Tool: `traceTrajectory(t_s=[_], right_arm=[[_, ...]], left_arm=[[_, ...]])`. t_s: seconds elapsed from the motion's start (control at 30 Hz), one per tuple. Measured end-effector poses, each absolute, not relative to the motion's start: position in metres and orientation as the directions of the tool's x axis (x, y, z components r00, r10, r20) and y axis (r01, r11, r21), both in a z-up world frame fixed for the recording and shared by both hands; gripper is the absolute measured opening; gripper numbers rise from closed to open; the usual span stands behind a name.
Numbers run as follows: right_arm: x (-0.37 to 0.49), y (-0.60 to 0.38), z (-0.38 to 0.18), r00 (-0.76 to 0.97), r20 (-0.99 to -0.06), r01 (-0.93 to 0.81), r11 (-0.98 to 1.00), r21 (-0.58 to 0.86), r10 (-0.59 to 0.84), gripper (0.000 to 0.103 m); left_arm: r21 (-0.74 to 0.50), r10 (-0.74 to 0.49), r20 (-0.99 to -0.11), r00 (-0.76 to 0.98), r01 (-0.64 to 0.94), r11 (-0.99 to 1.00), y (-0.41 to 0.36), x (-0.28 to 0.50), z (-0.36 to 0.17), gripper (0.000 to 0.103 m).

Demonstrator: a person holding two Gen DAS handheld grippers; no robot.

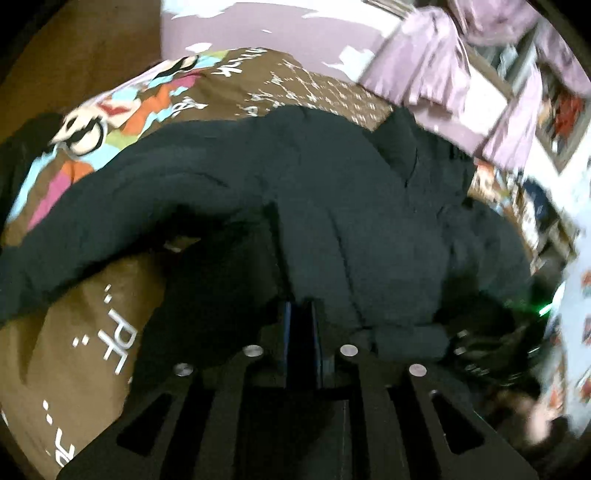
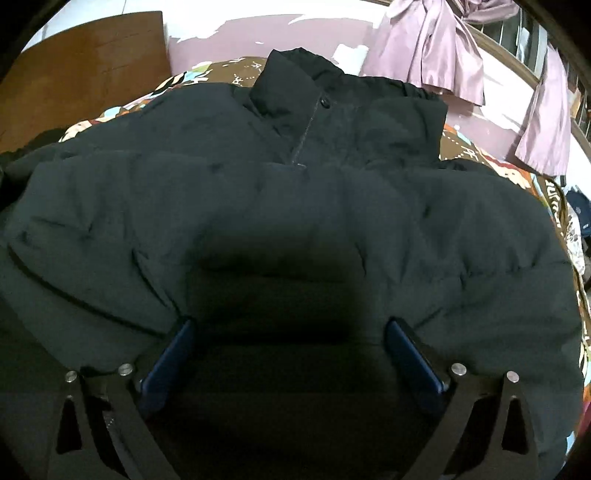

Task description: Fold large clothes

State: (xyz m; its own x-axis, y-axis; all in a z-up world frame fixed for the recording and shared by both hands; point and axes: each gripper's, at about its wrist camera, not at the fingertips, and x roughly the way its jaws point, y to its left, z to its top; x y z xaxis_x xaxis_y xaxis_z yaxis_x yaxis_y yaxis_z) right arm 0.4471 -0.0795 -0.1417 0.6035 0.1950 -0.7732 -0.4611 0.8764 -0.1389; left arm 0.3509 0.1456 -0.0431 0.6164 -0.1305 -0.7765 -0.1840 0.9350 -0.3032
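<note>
Black padded jacket [image 2: 295,206] spread across your bed's patterned bedspread [image 1: 74,354].
Your left hand-held gripper [image 1: 301,325] pinches jacket fabric mid-frame; your right hand-held gripper [image 2: 290,350] gapes wide over it. Purple curtains [image 2: 428,48] hang upper right.

Lilac wall [image 2: 295,33], pink curtains [image 2: 428,51], wooden headboard [image 2: 85,70], brown patterned bedspread [image 1: 74,354].

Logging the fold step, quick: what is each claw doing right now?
Left claw: closed, apparently pinching the black jacket.
Right claw: wide open over the jacket, gripping nothing.
</note>
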Motion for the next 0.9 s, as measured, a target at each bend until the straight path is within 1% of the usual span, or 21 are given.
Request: traceTrajectory(t_s=[0.07,0.13,0.17,0.2,0.23,0.27,0.3,0.43,0.5,0.6,0.7,0.73,0.8,0.9], right_arm=[[0.446,-0.078,-0.142,0.609,-0.770,-0.461,0.875,-0.148,0.190,0.103],[0.445,-0.080,-0.142,0.609,-0.769,-0.461,0.876,-0.143,0.195,0.103],[0.445,-0.080,-0.142,0.610,-0.767,-0.461,0.876,-0.142,0.197,0.103],[0.445,-0.081,-0.141,0.613,-0.765,-0.461,0.875,-0.145,0.197,0.103],[0.442,-0.078,-0.141,0.617,-0.763,-0.460,0.875,-0.150,0.194,0.103],[0.441,-0.077,-0.141,0.620,-0.761,-0.458,0.875,-0.154,0.191,0.103],[0.440,-0.076,-0.140,0.625,-0.758,-0.457,0.875,-0.161,0.187,0.103],[0.441,-0.074,-0.139,0.630,-0.755,-0.453,0.875,-0.169,0.181,0.103],[0.440,-0.073,-0.139,0.634,-0.753,-0.453,0.874,-0.177,0.176,0.103],[0.446,-0.075,-0.138,0.603,-0.773,-0.465,0.874,-0.141,0.196,0.103],[0.453,-0.075,-0.124,0.550,-0.803,-0.488,0.868,-0.088,0.229,0.103],[0.452,-0.073,-0.117,0.548,-0.796,-0.502,0.862,-0.066,0.258,0.103],[0.447,-0.063,-0.092,0.572,-0.745,-0.529,0.849,-0.014,0.344,0.103],[0.445,-0.036,-0.074,0.575,-0.713,-0.559,0.829,0.015,0.401,0.103]], left_arm=[[-0.349,-0.137,-0.762,0.632,-0.225,0.910,0.162,0.337,-0.039,0.021],[-0.400,-0.151,-0.731,0.666,-0.239,0.885,0.177,0.318,-0.033,0.040],[-0.408,-0.145,-0.721,0.677,-0.246,0.879,0.182,0.311,-0.030,0.045],[-0.410,-0.118,-0.710,0.695,-0.270,0.871,0.192,0.300,-0.026,0.059],[-0.405,-0.090,-0.706,0.703,-0.296,0.865,0.199,0.293,-0.021,0.069],[-0.403,-0.053,-0.706,0.707,-0.339,0.850,0.209,0.281,-0.018,0.071],[-0.428,-0.021,-0.704,0.710,-0.400,0.811,0.229,0.267,-0.019,0.071],[-0.550,0.044,-0.693,0.720,-0.566,0.614,0.299,0.226,-0.029,0.071],[-0.593,0.072,-0.689,0.721,-0.618,0.515,0.325,0.214,-0.035,0.071],[-0.679,0.052,-0.657,0.752,-0.621,0.392,0.362,0.206,-0.043,0.071],[-0.705,0.055,-0.649,0.759,-0.627,0.331,0.384,0.203,-0.045,0.071],[-0.713,0.053,-0.646,0.762,-0.627,0.314,0.391,0.202,-0.047,0.071],[-0.739,0.043,-0.632,0.774,-0.618,0.266,0.406,0.197,-0.054,0.071],[-0.782,0.009,-0.603,0.798,-0.594,0.188,0.421,0.193,-0.069,0.071]])
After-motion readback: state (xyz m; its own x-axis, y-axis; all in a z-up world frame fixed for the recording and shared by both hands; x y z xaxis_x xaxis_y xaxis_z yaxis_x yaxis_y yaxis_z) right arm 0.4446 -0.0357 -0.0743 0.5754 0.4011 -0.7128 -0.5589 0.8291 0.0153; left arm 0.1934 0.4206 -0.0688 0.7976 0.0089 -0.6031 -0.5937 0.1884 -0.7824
